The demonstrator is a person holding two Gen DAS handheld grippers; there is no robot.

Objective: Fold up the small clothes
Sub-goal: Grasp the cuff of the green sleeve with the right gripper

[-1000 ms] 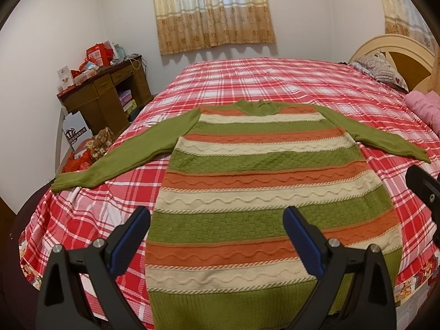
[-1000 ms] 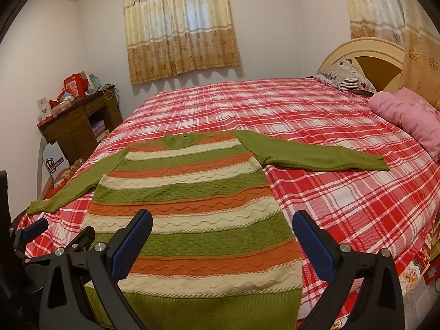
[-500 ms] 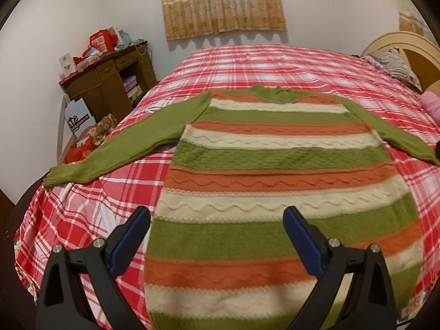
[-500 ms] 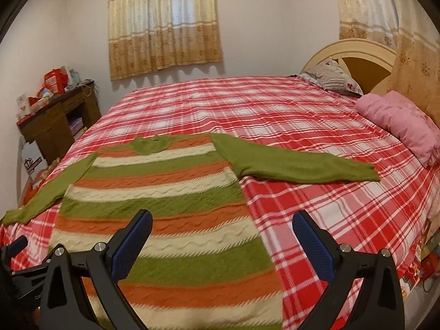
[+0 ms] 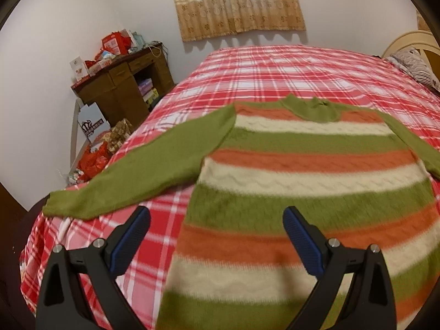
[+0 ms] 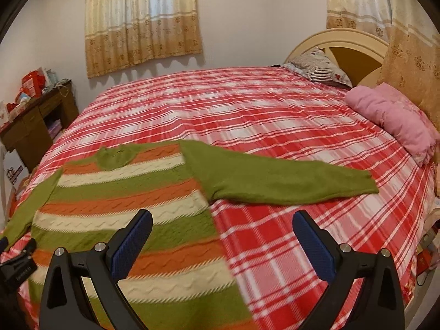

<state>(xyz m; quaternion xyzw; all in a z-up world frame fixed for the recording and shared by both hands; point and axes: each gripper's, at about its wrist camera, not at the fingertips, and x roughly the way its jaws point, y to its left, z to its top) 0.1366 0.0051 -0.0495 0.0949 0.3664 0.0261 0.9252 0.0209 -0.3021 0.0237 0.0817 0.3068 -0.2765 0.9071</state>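
Note:
A knit sweater (image 5: 302, 170) with green, orange and cream stripes lies flat on the red plaid bed, both green sleeves spread out. Its left sleeve (image 5: 143, 170) reaches toward the bed's left edge. Its right sleeve (image 6: 280, 176) stretches across the plaid cover. My left gripper (image 5: 217, 233) is open and empty, above the sweater's left side near the armpit. My right gripper (image 6: 222, 236) is open and empty, above the sweater's right edge below the right sleeve. The left gripper's body shows at the right wrist view's lower left (image 6: 16, 264).
The red plaid bed cover (image 6: 247, 115) fills both views. A wooden desk (image 5: 118, 88) with boxes stands left of the bed, bags on the floor by it. A pink quilt (image 6: 393, 118), a pillow (image 6: 319, 66) and the headboard are at the right.
Both grippers have moved forward over the sweater and apart, the left toward the left sleeve, the right toward the right sleeve. Both stay open.

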